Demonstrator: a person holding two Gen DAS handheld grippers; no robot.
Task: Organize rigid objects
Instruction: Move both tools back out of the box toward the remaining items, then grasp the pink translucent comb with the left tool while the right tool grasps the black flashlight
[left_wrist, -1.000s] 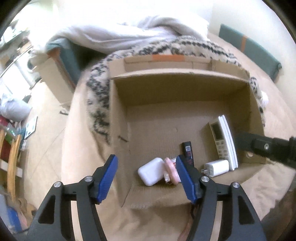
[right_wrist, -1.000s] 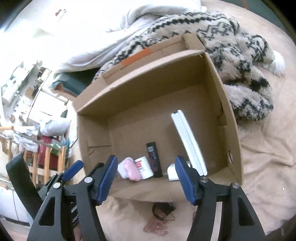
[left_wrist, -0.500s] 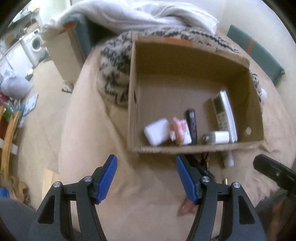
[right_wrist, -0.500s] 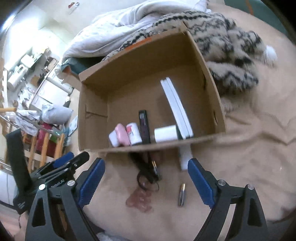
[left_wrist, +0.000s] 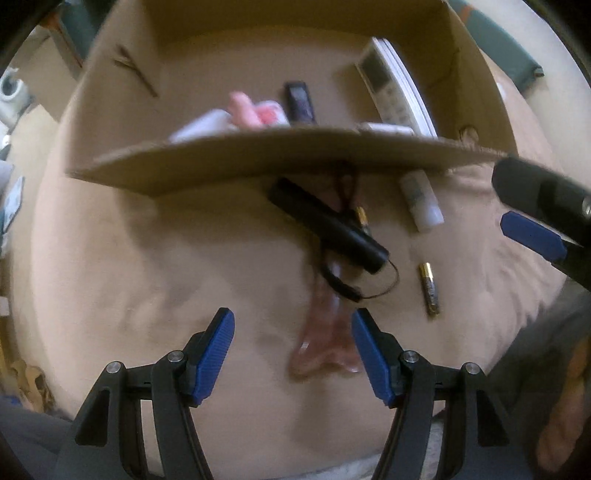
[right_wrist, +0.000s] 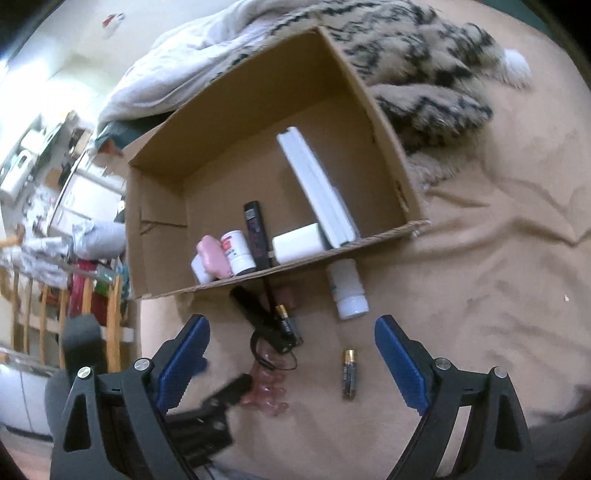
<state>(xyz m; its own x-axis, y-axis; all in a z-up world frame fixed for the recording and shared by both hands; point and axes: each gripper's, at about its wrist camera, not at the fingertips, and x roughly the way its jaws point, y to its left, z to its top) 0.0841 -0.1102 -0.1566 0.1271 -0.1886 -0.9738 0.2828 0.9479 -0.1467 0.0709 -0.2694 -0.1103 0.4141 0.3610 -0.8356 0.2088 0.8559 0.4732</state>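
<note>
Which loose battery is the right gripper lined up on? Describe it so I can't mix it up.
Start at the cardboard box on the tan bedspread. In front of it, below the white bottle, a battery lies alone between the right gripper's open fingers. The other battery lies against the black cylinder.

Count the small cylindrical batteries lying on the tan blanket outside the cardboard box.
2: one gold-tipped battery lies alone right of the clutter; another rests against the black device. More may be hidden underneath.

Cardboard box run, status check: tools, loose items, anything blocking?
Left tool open, right tool open, both empty. Battery and white bottle outside cardboard box. Black cord tangled nearby.
</note>
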